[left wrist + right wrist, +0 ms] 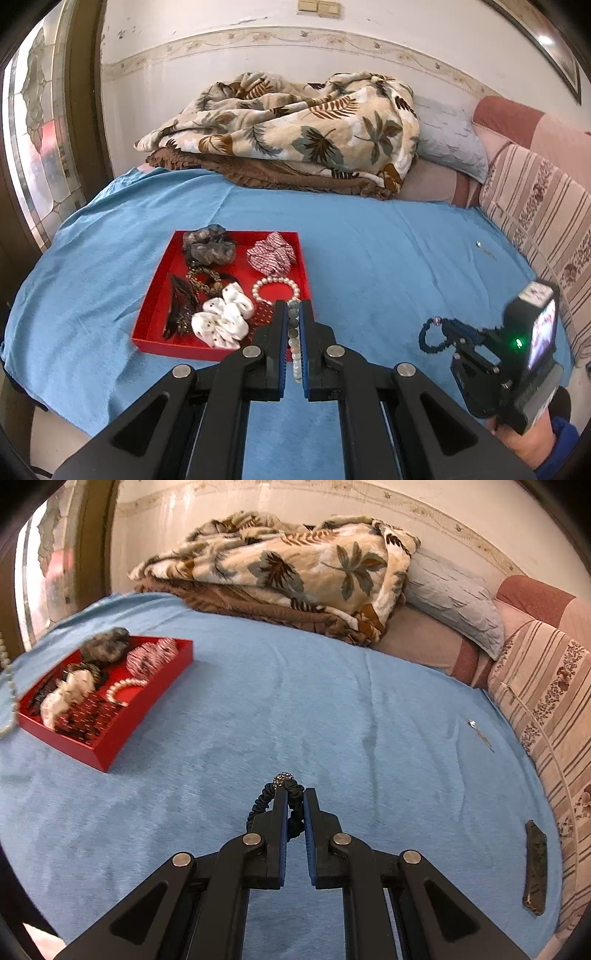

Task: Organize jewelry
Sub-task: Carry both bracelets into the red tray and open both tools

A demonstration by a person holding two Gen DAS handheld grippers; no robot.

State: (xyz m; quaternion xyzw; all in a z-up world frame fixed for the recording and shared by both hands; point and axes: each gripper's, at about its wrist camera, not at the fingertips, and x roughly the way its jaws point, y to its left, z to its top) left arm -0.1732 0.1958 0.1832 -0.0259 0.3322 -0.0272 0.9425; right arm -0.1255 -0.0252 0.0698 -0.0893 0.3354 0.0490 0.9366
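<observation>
Blue bedding (pixel 369 240) fills the left wrist view; the left gripper (pixel 294 306) pinches a pale bead bracelet (pixel 294 332) directly over the near right corner of the red tray (pixel 155 306), lower centre. In the right wrist view, the right gripper (pixel 295 794) clamps a dark hair tie (pixel 284 781); the tray lies well apart, upper left.

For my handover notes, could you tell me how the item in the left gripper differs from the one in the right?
The left gripper holds a pale green bead bracelet; the right gripper holds a dark blue coiled hair tie with a sparkly ball. The bracelet hangs by the red tray; the tie is well away from it. Both are pinched in shut jaws.
</observation>
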